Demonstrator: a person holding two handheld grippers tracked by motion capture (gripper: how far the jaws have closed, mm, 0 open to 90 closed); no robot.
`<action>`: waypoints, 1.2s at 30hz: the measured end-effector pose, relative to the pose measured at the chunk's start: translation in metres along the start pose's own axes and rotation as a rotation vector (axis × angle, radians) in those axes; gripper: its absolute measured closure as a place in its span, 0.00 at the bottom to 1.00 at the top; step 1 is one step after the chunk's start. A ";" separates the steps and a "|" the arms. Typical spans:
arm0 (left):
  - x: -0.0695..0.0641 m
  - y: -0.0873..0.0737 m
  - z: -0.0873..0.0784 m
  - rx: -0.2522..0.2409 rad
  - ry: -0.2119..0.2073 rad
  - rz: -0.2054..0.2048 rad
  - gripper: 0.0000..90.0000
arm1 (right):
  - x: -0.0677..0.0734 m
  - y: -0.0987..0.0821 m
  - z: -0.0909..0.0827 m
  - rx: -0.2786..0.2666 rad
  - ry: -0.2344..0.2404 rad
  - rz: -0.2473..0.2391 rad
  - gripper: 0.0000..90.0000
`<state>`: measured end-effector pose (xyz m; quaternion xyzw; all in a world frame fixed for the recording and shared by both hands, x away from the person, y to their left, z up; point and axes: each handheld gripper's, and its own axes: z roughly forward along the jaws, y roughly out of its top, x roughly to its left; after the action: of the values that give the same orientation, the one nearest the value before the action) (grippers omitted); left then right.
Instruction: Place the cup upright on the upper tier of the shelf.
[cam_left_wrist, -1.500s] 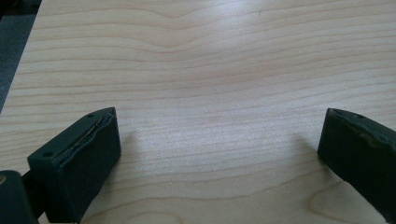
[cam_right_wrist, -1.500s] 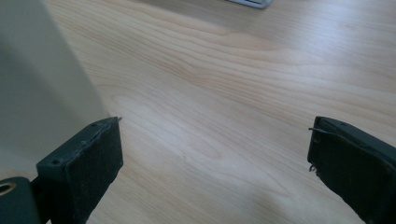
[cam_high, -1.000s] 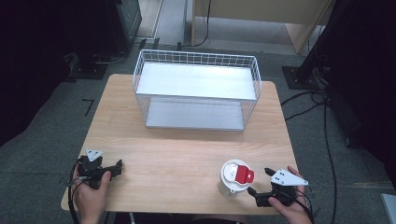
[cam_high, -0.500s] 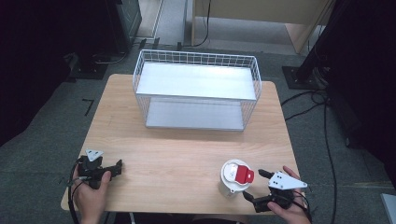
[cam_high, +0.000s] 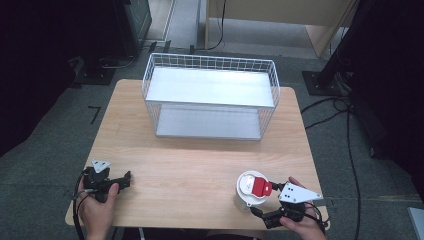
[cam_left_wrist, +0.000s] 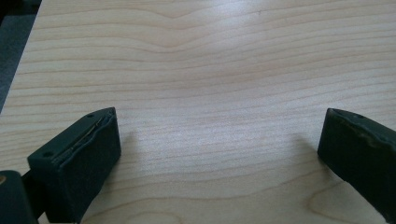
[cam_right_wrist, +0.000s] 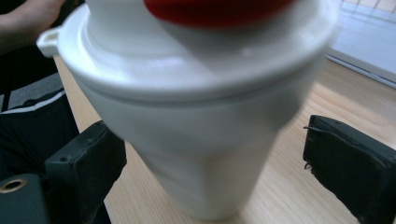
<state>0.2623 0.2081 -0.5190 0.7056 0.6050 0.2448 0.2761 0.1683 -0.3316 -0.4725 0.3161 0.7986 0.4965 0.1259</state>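
A smooth white tapered cup (cam_high: 248, 194) with a lid and red cap is standing near the front right edge of the pale wood-grain table (cam_high: 200, 160), sitting between the right gripper (cam_high: 264, 206)'s wide-spread jaws, untouched. The left gripper (cam_high: 126, 178) is resting wide open over bare wood at the front left. The white wire basket (cam_high: 210, 102) is sitting at the back, well apart, leaving open room between.

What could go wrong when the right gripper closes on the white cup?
The white foam cup with the red-topped lid narrows toward its base, so it may slip upward or tip as the open right gripper closes. It stands near the wooden table front edge, so a push could knock it off.
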 end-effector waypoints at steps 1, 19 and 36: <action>0.000 0.000 0.000 0.000 0.000 0.000 0.00 | 0.001 0.001 0.002 -0.009 0.003 -0.004 0.08; 0.000 0.000 0.000 0.000 0.000 0.000 0.00 | 0.000 0.000 0.021 -0.064 0.048 0.020 0.07; 0.000 0.000 0.000 0.001 0.000 0.000 0.00 | 0.004 -0.002 0.024 -0.112 0.003 0.022 0.10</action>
<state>0.2623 0.2081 -0.5189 0.7056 0.6052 0.2445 0.2758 0.1770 -0.3127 -0.4858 0.3165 0.7661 0.5424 0.1366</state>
